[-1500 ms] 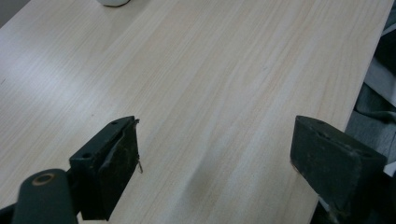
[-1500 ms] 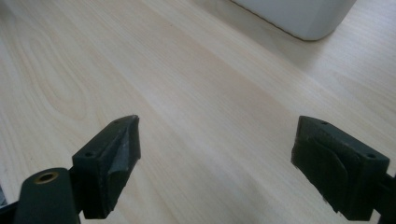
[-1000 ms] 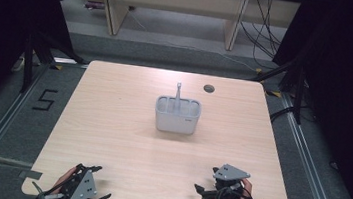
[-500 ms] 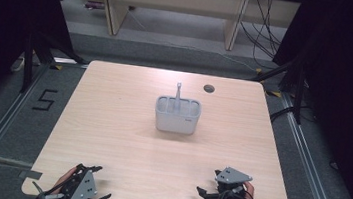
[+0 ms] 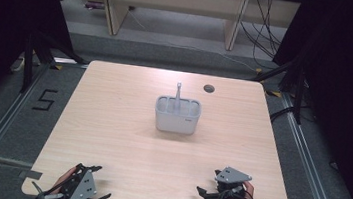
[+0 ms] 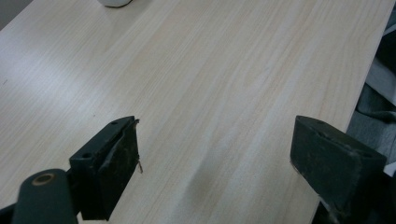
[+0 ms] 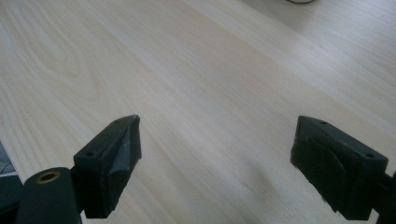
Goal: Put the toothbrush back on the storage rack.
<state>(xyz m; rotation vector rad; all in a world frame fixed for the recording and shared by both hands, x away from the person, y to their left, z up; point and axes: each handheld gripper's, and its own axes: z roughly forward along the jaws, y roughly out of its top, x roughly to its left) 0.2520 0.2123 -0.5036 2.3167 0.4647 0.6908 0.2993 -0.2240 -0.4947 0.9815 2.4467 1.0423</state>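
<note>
Both grippers empty, jaws wide apart, left gripper [image 5: 84, 193] and right gripper [image 5: 216, 192] low at bench [image 5: 111, 122] near edge; grey caddy [image 5: 177, 115] sits mid-bench, well apart, thin upright tool [image 5: 178, 93] inside; risk: careless reach knocks tool or tips caddy.

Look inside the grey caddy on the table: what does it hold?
The grey caddy has compartments along its top; one grey utensil handle stands upright in it. Its lower end and the compartment floors are hidden by the walls.
</note>
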